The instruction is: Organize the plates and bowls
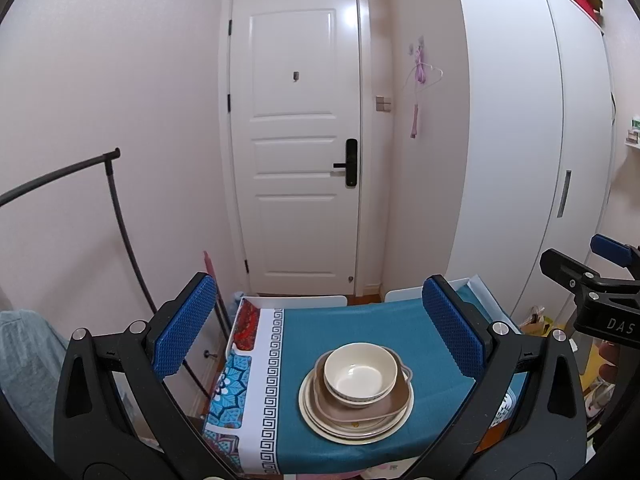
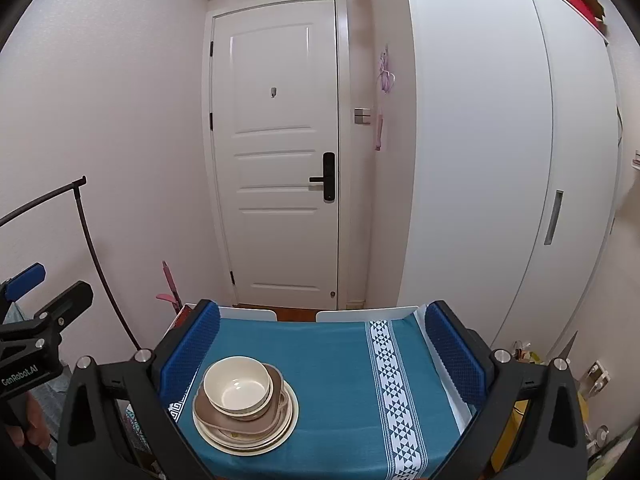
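Observation:
A cream bowl (image 1: 360,374) sits on a brown squarish dish (image 1: 362,408), which rests on cream plates (image 1: 352,432), all stacked on the teal tablecloth (image 1: 360,324). My left gripper (image 1: 320,328) is open and empty, held above and behind the stack. The stack also shows in the right wrist view, with the bowl (image 2: 237,386) on the brown dish (image 2: 236,422) on the plates (image 2: 280,436). My right gripper (image 2: 322,344) is open and empty, to the right of the stack. The right gripper's body (image 1: 592,292) shows at the left view's edge.
The small table (image 2: 360,360) carries a patterned cloth with a white band (image 2: 396,380). Two white chair backs (image 2: 364,314) stand at its far edge. A white door (image 1: 296,140), a white wardrobe (image 1: 520,140) on the right and a black clothes rack (image 1: 120,216) on the left surround it.

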`<state>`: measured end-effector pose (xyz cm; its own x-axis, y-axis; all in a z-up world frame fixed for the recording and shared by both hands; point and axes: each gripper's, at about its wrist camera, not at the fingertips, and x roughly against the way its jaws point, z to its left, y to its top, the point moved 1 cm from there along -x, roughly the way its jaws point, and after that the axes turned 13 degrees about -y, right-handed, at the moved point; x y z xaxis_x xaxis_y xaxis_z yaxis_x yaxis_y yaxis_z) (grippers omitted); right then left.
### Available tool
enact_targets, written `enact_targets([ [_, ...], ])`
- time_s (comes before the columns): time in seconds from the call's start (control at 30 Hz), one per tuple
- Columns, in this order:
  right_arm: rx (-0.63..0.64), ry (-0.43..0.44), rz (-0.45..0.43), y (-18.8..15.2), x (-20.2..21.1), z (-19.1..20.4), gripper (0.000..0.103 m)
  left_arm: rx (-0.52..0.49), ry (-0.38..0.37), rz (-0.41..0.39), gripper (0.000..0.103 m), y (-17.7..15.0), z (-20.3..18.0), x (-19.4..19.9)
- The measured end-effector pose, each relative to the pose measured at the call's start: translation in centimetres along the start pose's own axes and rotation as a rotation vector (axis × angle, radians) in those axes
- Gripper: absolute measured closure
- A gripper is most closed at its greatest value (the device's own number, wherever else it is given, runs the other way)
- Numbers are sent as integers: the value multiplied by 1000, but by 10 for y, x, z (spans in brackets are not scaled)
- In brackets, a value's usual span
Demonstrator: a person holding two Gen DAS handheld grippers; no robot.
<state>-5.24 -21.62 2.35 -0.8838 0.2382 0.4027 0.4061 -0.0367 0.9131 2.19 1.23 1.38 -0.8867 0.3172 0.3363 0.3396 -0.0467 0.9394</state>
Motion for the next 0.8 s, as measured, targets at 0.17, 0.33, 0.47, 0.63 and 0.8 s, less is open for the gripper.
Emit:
enact_targets([
  [0.17, -2, -2, -2, 1, -1, -2, 1, -1, 8, 3, 0, 2, 1, -1],
  [0.33, -4, -5, -2, 0, -2, -3, 1, 8, 2, -10, 0, 3, 2, -1],
  [0.47, -5, -8, -1, -1, -2, -3, 1, -2, 26, -11, 0, 3, 3, -2],
  [0.63, -9, -10, 3, -1, -2, -3, 1, -10, 36, -6, 0, 3, 3, -3],
  [0.8, -13, -17, 4, -1, -2, -1, 1, -11, 42, -7, 0, 4, 4, -4],
])
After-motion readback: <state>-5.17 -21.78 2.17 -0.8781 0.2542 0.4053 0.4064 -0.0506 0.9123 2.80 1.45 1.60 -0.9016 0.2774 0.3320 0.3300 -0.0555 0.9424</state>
